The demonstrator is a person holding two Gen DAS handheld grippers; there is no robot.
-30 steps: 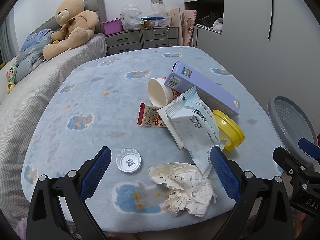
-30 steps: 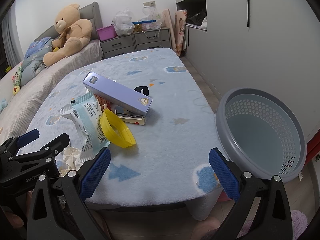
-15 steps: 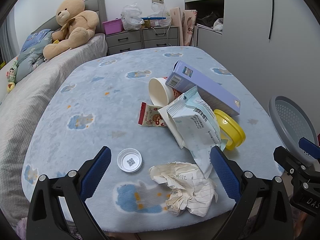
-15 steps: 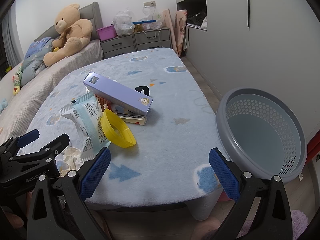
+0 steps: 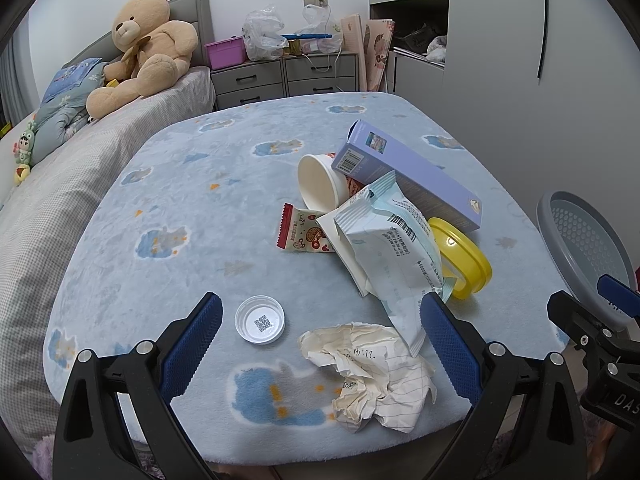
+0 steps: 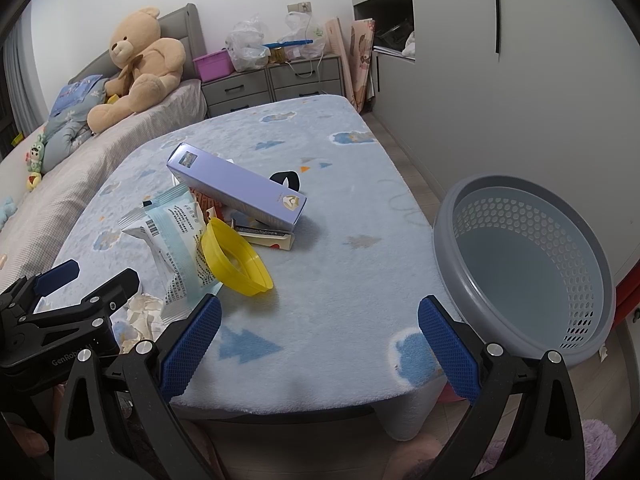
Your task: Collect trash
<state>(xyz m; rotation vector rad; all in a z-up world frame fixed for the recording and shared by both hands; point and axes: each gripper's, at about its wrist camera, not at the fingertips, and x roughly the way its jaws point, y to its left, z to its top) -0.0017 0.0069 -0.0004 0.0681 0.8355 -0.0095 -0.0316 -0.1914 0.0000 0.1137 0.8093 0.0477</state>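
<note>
Trash lies on a table under a blue patterned cloth (image 5: 208, 216): a crumpled paper (image 5: 372, 372), a white bottle cap (image 5: 260, 320), a pale blue wrapper (image 5: 396, 248), a yellow lid (image 5: 464, 256), a purple box (image 5: 408, 172), a white paper cup (image 5: 316, 184) and a small red-edged wrapper (image 5: 302, 232). My left gripper (image 5: 320, 340) is open and empty over the near edge, with the cap and paper between its fingers. My right gripper (image 6: 320, 340) is open and empty at the near right edge. A grey basket (image 6: 524, 260) stands beside the table on the right.
A bed with a teddy bear (image 5: 144, 44) runs along the left. Grey drawers (image 5: 284, 76) with bags on top stand behind the table. A white wardrobe (image 6: 500, 60) fills the right side. A flat carton (image 6: 268, 236) and a black item (image 6: 286, 180) lie by the purple box.
Both views have shifted only very slightly; the trash sits a touch further right in the left wrist view. Nothing was grasped or moved.
</note>
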